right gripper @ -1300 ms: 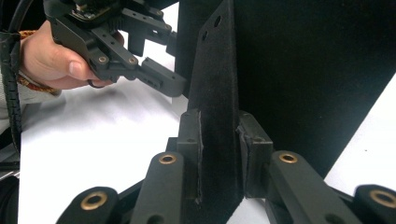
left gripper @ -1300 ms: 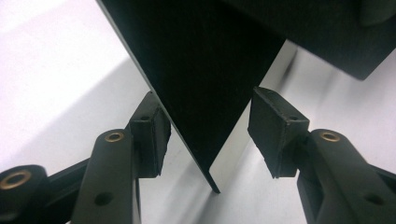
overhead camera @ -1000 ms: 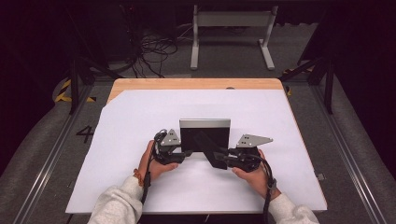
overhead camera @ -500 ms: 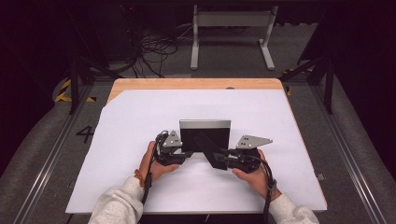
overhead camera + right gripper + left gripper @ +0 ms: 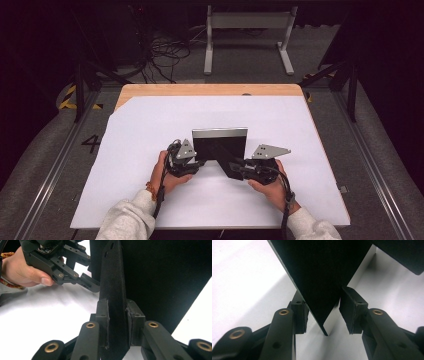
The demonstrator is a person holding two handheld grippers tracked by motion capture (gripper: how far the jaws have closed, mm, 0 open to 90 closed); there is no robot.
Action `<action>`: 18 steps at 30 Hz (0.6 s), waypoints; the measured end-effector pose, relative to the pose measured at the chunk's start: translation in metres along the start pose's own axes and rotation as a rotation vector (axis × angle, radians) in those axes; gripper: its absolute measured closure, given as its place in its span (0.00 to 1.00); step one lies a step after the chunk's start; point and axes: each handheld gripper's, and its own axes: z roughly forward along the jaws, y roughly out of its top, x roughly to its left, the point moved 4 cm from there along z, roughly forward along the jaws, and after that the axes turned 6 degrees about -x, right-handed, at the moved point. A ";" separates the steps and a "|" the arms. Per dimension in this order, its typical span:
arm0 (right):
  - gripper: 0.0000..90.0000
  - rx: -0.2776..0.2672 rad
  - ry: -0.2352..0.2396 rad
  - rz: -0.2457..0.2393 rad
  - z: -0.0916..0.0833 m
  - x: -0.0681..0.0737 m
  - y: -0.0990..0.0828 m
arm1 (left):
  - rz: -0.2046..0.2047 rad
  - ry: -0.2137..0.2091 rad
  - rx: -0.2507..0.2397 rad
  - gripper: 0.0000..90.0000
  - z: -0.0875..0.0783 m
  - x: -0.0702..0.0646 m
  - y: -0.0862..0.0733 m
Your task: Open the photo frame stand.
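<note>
Two grippers meet at one object: the right gripper (image 5: 117, 322) has its jaws pressed together on a narrow black strap-like flap with punched holes (image 5: 113, 277), seemingly to steady or pull it taut, while the left gripper (image 5: 324, 312) has its jaws apart astride the pointed corner of a flat black felt-like panel with a silver-grey edge (image 5: 324, 272), apparently poised to close but not visibly gripping. Item lies near the middle of the white-covered table (image 5: 150, 120), dark, matte, squarish from above with a pale far edge, between both hands.
</note>
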 end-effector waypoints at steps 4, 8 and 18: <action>0.84 -0.001 -0.005 0.001 0.000 0.000 0.000 | 0.007 0.012 0.000 0.66 0.001 0.001 0.001; 0.84 -0.002 -0.004 0.000 0.001 0.000 0.000 | 0.008 0.017 -0.002 0.66 0.001 0.001 0.001; 0.86 0.015 0.003 -0.019 -0.001 0.003 -0.003 | 0.015 -0.006 -0.005 0.69 -0.001 0.000 0.000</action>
